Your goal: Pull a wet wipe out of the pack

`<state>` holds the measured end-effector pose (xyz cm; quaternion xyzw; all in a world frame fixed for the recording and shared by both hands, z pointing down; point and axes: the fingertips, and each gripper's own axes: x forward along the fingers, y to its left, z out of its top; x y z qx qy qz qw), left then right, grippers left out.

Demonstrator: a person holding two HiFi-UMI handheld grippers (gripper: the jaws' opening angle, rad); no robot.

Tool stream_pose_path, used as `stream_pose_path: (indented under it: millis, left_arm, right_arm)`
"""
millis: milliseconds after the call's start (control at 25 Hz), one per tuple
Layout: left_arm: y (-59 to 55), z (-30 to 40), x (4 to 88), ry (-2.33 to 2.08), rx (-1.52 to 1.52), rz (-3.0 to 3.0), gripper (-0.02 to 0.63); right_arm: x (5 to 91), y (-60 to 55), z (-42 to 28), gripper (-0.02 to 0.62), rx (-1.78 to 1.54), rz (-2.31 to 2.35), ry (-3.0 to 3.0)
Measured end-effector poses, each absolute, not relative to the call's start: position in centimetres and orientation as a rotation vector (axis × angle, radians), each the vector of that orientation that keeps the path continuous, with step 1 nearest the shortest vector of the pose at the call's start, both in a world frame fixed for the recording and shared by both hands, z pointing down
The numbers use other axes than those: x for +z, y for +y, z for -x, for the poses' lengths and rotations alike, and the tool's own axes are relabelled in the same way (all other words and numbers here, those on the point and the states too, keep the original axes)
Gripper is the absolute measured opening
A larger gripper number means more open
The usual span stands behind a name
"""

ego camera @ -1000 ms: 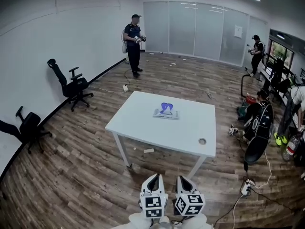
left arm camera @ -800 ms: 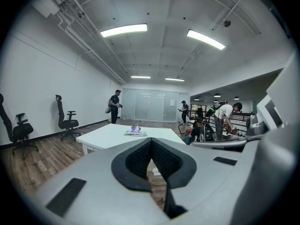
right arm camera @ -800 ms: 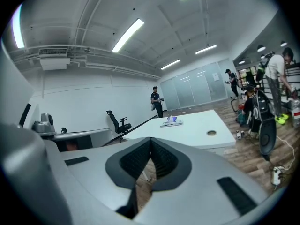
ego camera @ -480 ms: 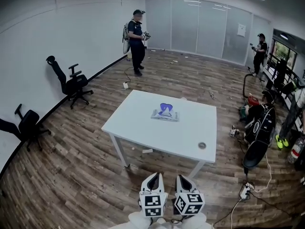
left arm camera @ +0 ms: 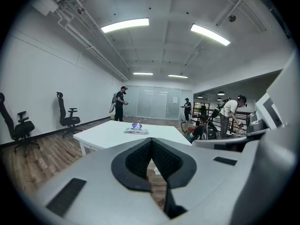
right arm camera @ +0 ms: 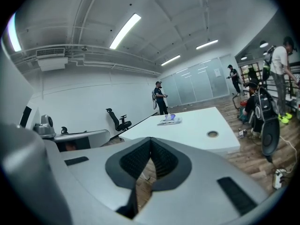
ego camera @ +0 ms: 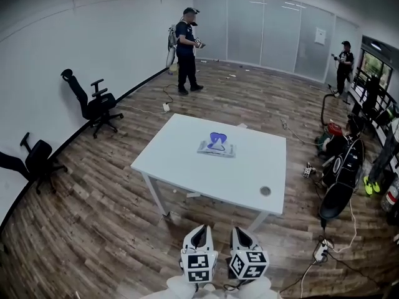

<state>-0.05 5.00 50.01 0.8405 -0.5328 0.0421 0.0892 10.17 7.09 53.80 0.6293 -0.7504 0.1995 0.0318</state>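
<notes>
Wet-wipe pack (ego camera: 217, 148) lies flat near the middle of the white desk (ego camera: 181, 167), slightly toward its far edge, with a blue shape standing up from its top; at this distance it may be a wipe poking out or a raised flap, and the views are too small to settle it. Nothing else sits on the desk apart from a round cable hole (ego camera: 265, 190) close to the near right corner. The left tongs (ego camera: 199, 232) and the right tongs (ego camera: 240, 233) are held side by side low in the head view, over the wooden floor (ego camera: 93, 229) on the near side of the desk and well apart from the wet-wipe pack. Each gripper view shows its own dark ribbed pads brought together at the tips, with nothing caught between them, and both point across the desk toward the pack. Two black office chairs (ego camera: 93, 104) stand tipped against the left wall. A person in dark clothes (ego camera: 187, 48) stands beyond the desk, a second person (ego camera: 345, 58) stands by the glass partition at the far right, and a white power strip (ego camera: 322, 249) lies on the floor to the right.
</notes>
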Motion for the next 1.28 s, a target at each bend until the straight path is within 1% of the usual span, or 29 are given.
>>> stream_pose_path:
  millis: [560, 920, 1280]
  left_arm:
    - [3.3, 0.4, 50.9, -1.593, 0.15, -2.485, -0.003]
    - [0.2, -0.1, 50.8, -1.592, 0.11, -2.498, -0.003]
    - [-3.0, -0.9, 51.1, -1.582, 0.137, -2.519, -0.003]
  right_arm:
    - [54.7, 5.5, -9.8, 0.009, 0.639, -1.92, -2.307]
    - [54.1, 2.9, -10.4, 0.009, 0.59, -1.935, -2.299]
    - [54.5, -0.3, -11.1, 0.009, 0.611, -1.952, -2.281]
